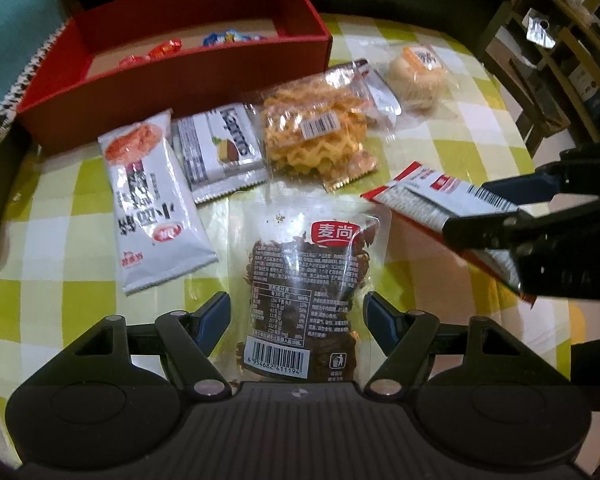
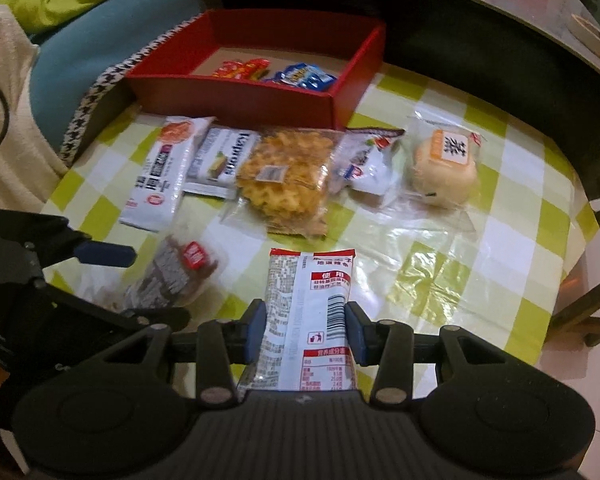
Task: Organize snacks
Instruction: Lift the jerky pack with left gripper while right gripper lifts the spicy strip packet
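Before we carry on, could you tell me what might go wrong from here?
The right gripper pinches the white packet only across its middle, so the packet could slip. The left gripper straddles the clear dark-snack bag; closing might crush its contents.

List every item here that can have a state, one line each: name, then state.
Red box: open, a few candies inside.
Left gripper: open, fingers either side of the dark snack bag, not pressing.
Dark snack bag: sealed, flat on the table.
Right gripper: shut on the white packet.
White packet: sealed, held.
Bun: wrapped, on the table.
Noodle snack: sealed, on the table.
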